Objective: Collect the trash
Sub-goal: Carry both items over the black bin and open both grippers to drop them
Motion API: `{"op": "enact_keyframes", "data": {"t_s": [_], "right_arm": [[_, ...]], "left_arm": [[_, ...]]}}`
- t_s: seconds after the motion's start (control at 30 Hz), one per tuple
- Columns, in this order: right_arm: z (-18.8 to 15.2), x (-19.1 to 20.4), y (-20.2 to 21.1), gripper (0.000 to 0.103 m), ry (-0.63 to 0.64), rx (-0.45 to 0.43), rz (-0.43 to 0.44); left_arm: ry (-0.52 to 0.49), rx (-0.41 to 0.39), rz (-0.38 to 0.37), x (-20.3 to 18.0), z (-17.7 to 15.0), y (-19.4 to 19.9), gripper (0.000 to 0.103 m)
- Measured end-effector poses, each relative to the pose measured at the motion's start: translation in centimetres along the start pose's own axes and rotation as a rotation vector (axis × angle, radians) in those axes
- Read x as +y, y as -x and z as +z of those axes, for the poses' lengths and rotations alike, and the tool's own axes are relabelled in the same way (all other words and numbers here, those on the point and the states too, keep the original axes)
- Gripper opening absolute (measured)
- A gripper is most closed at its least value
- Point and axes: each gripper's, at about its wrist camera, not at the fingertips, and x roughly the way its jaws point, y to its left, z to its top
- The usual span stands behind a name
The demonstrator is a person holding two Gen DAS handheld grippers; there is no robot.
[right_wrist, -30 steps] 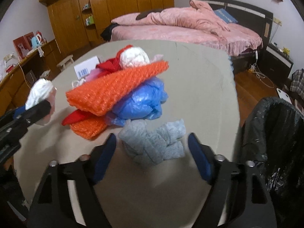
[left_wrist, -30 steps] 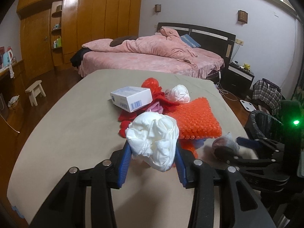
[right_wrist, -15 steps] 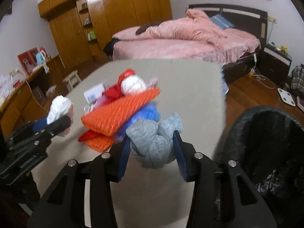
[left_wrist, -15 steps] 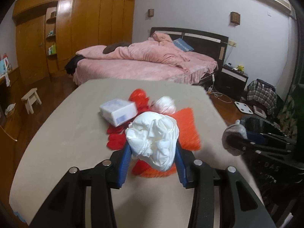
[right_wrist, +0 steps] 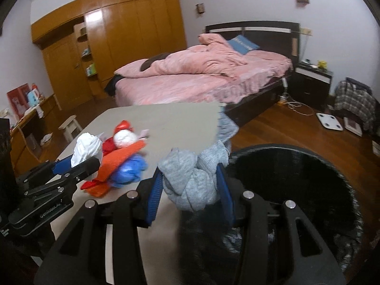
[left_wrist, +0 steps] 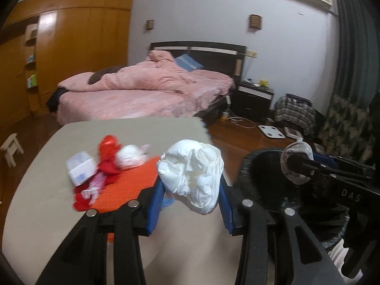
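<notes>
1. The right tongs are clenched on 1 grey sock wad, held in the air at the near rim of the bin. The bin's black-lined mouth opens just to the right and ahead of these tongs, so the drop appears to need only a short carry rightward over the opening.
2. The left tongs are clenched on 1 white wad, held over the counter edge. From them the bin lies to the right, past the counter's corner, with the right tongs between this view and the far rim.
3. The right tongs are the nearer to the bin, so they look set to release first; the left must cross more space, and the 2 tools could crowd each other above the opening.
4. Neither wad has a clear long axis; both are rumpled lumps gripped across the middle, bulging above and below the blue pads.
5. Count in hand: 2 pieces, 1 per tongs.
6. Count left on the counter, in 1 heap: 1 orange mesh, 1 red bag, 1 white ball, 1 small box, 1 blue bag, and a pink scrap. Blur may hide more beneath.
7. Judged from this, the task is partway done: 2 pieces are about to go in, and at least 6 remain.
</notes>
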Motion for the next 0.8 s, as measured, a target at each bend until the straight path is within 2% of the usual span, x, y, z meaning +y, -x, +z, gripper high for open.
{"op": "enact_keyframes", "data": {"t_s": [0.3,0.8], "right_arm": [[-1.5,-6.4,2.6,0.043,-0.07,-0.017,-0.126],[-4.4,-13.8,5.2,0.044,-0.172,-0.029,-0.253]], "left_arm": [[-0.095,0.0,-0.13,-7.3,0.5,-1.8,0.043],[-0.179,0.044,-0.234,-14.3,0.2,-5.1,0.043]]}}
